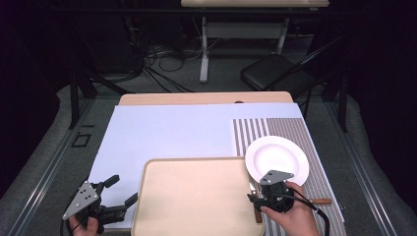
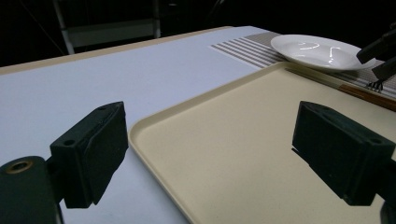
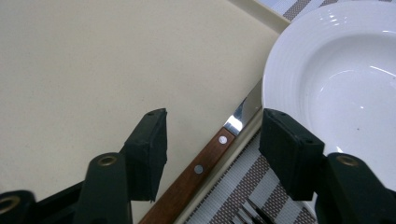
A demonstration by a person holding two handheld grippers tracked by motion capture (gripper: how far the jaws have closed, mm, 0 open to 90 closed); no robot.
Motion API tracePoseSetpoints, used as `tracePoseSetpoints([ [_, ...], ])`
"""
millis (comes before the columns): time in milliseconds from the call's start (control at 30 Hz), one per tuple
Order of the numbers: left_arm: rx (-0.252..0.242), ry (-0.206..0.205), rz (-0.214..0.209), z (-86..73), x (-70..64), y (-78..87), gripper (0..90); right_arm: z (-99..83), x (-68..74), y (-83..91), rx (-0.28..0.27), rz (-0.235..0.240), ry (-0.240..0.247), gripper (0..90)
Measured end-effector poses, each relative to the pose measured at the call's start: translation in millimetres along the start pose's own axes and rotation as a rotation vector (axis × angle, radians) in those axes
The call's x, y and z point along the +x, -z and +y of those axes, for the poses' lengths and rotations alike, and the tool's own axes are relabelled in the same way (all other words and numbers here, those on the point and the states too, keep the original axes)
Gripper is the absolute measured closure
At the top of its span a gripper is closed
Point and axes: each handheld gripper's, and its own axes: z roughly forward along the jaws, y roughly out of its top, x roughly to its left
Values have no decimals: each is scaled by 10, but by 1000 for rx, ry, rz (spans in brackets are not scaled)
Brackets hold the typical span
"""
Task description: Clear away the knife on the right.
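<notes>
A person's right gripper (image 1: 256, 200) hangs over the right edge of a beige tray (image 1: 196, 196) on the desk (image 1: 167, 130), its jaws spread and holding nothing. In the right gripper view, a wood-handled knife (image 3: 205, 161) lies just beyond the gap between the jaws, on the tray's edge, its handle with two rivets running up to a steel blade that slips under the rim of a white plate (image 3: 345, 79). The left jaw sits over the tray's bare surface to one side of the handle; the right jaw sits over the plate's rim on the other side. Neither jaw touches the knife. Fork tines (image 3: 247, 214) show at the bottom of that view on the striped mat (image 3: 252, 186), just beside the tray. From above, the plate rests on the mat at the desk's right, overlapping the tray's far right corner, and the knife's handle end (image 1: 257, 212) shows below the gripper. The left gripper (image 1: 114, 191) is held at the tray's near left corner, well apart from the knife, jaws wide open and empty; in the left gripper view the tray's corner lies between them, with the plate far off.
</notes>
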Motion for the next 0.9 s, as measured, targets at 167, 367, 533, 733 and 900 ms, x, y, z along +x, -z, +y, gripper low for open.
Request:
tracePoseSetpoints([
  [167, 5, 0, 2, -4, 7, -5, 113, -56, -43, 75, -21, -7, 4, 415],
  [367, 6, 10, 4, -17, 42, -11, 122, -131, -135, 142, -33, -36, 16, 424],
  [533, 2, 22, 2, -23, 51, -10, 123, -197, -204, 164, -24, -35, 8, 458],
  [733, 5, 21, 1, -24, 57, -29, 123, -276, -238, 179, -18, -49, 0, 481],
  [900, 8, 28, -5, -27, 62, -34, 123, -311, -290, 224, -24, -70, 14, 477],
])
